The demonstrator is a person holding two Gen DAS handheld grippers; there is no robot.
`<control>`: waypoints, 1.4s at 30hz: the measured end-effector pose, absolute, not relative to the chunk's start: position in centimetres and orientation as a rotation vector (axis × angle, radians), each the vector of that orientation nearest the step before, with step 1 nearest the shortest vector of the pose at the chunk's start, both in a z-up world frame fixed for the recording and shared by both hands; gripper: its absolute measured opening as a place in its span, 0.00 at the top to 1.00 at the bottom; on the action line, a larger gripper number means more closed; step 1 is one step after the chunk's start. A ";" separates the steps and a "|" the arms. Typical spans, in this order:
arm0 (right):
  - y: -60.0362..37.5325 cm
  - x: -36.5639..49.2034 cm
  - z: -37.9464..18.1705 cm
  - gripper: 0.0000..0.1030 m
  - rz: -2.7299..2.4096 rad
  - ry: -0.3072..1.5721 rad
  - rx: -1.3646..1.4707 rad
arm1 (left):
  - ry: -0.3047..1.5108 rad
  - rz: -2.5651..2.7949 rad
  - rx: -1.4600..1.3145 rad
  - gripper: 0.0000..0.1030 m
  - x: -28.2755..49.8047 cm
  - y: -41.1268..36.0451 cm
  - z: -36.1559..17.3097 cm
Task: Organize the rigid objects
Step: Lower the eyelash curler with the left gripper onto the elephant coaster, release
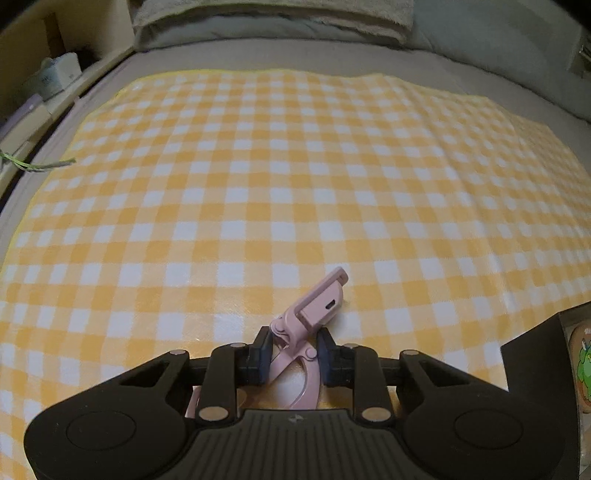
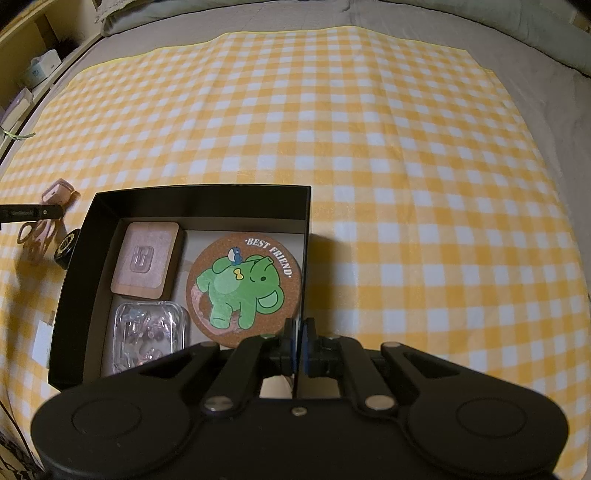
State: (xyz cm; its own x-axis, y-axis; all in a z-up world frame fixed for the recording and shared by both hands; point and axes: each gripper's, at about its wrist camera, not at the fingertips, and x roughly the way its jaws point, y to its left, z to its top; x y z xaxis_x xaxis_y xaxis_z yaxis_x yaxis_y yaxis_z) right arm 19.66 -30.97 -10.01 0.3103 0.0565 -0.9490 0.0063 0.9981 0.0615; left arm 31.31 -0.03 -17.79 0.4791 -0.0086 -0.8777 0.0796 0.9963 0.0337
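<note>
My left gripper is shut on a pink folding phone stand and holds it just above the yellow checked cloth. In the right wrist view the stand shows left of a black open box. My right gripper is shut on the box's right wall. Inside the box lie a square cork coaster, a round cork coaster with a green elephant and a clear plastic case.
A black round item lies against the box's left side, and a white card lies further down that side. The box's corner shows in the left wrist view. Shelves with boxes stand at far left; a pillow lies behind.
</note>
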 end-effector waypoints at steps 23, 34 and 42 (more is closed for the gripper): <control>-30.7 19.7 -9.9 0.96 0.040 1.252 0.055 | 0.878 -0.658 0.267 0.74 23.2 -16.6 -11.1; -30.2 19.5 -9.9 0.96 0.046 1.249 0.039 | 0.916 -0.768 0.435 0.74 24.3 -23.9 -16.1; -31.1 19.6 -9.9 0.96 0.052 1.246 0.063 | 0.915 -0.780 0.450 0.73 25.6 -25.8 -17.9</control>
State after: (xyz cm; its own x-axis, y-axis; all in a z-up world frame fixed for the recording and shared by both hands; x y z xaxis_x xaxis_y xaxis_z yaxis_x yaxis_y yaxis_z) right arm 19.58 -31.15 -9.88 0.3180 0.0743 -0.9452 -0.0049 0.9970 0.0767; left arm 25.64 -25.78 -17.92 0.3711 -0.4033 -0.8365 0.7619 0.6472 0.0259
